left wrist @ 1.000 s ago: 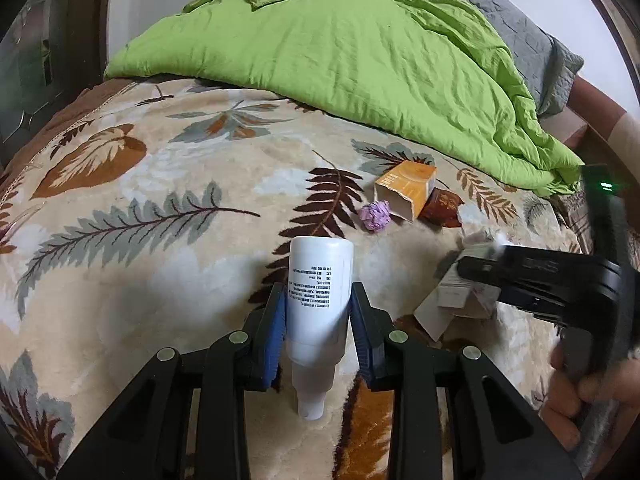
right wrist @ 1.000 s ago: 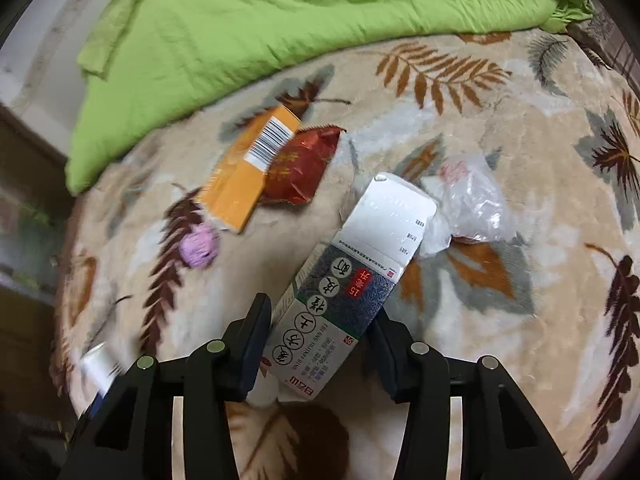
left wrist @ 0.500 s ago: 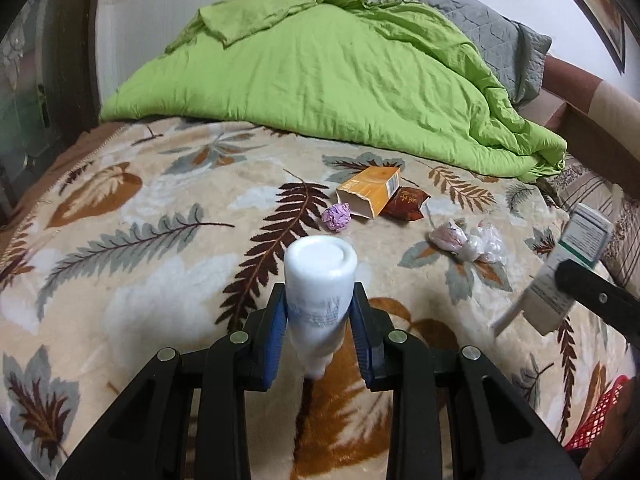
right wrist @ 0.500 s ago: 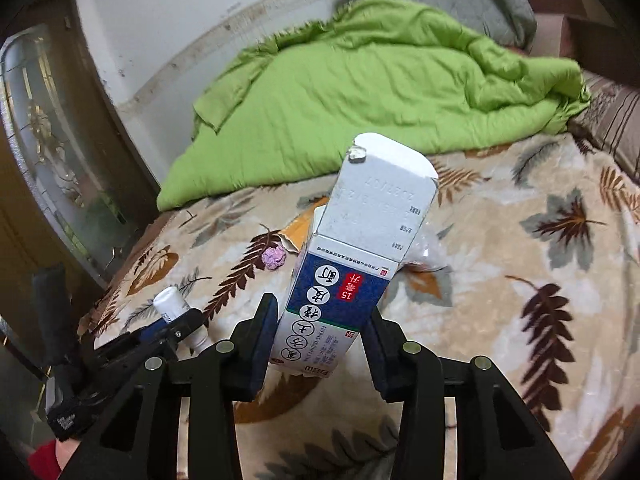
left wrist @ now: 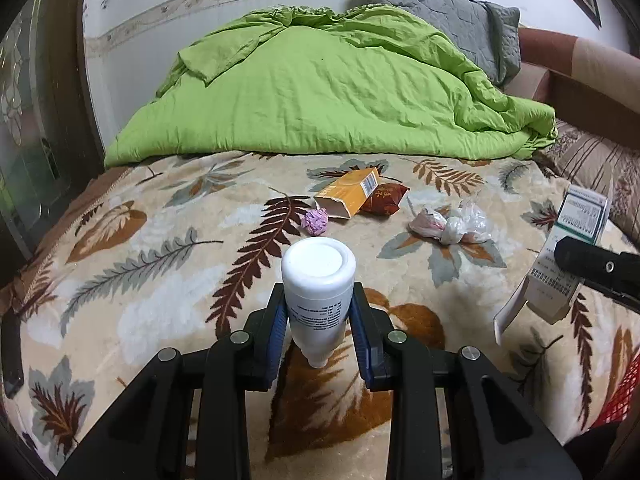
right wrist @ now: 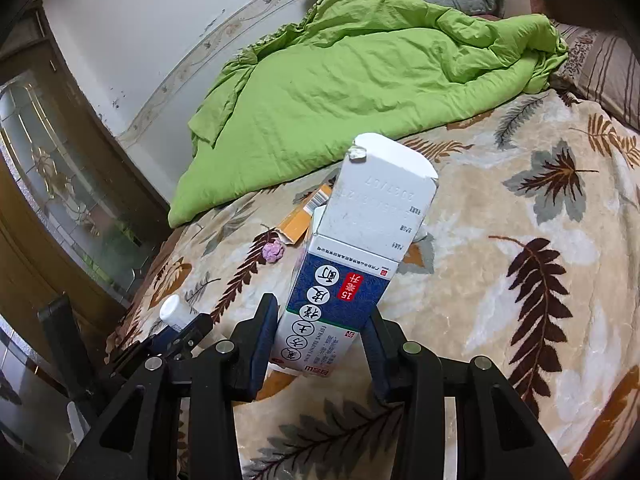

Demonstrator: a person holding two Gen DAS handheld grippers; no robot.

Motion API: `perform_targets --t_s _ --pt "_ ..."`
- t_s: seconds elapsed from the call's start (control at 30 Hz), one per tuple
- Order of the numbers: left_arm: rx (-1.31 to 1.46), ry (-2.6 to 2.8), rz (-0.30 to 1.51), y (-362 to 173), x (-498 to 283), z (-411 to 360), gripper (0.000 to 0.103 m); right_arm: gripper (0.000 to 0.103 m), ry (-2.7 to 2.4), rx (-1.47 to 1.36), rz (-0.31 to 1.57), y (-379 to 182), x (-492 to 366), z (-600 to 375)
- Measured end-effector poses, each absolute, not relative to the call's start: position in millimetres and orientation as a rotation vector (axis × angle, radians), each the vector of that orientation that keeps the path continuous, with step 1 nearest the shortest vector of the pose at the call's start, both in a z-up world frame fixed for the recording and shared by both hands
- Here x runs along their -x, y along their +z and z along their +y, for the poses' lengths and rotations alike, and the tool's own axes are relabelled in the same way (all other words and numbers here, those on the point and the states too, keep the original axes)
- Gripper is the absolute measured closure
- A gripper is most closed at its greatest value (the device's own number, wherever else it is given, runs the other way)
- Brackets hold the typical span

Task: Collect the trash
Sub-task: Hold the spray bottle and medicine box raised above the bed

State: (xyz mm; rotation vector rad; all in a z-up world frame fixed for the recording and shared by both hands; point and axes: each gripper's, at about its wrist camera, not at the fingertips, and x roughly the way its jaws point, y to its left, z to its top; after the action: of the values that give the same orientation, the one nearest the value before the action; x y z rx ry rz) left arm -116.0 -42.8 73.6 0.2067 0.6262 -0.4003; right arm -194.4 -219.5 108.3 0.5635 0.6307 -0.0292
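My left gripper [left wrist: 318,314] is shut on a white plastic bottle [left wrist: 318,272], held cap-down with its flat base facing the camera, above the leaf-patterned blanket [left wrist: 160,280]. A blue-and-white medicine box [right wrist: 360,248] stands upright in my right gripper [right wrist: 324,330], which is shut on its lower half. The same box [left wrist: 560,280] shows at the right edge of the left wrist view. On the blanket farther off lie an orange carton [left wrist: 348,196], a red wrapper [left wrist: 384,200], a purple paper ball [left wrist: 315,221] and a crumpled clear plastic bag [left wrist: 452,224].
A green duvet [left wrist: 328,92] is heaped across the far half of the bed, with a grey pillow [left wrist: 452,12] behind it. Something of red mesh [left wrist: 624,392] shows at the lower right edge. A wooden door with a glass panel [right wrist: 60,200] stands left of the bed.
Both grippers have pulled back and up from the bed. The medicine box has come off the blanket in the right gripper. The bottle stays in the left gripper, now tipped base-first toward the camera.
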Motion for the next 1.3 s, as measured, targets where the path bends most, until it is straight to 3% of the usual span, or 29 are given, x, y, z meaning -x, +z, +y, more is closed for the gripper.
perform_targets --t_s 1.3 --pt "-0.249 -0.381 0.593 71 127 -59 0.074 0.058 -0.037 -0.533 0.623 111 196 -212"
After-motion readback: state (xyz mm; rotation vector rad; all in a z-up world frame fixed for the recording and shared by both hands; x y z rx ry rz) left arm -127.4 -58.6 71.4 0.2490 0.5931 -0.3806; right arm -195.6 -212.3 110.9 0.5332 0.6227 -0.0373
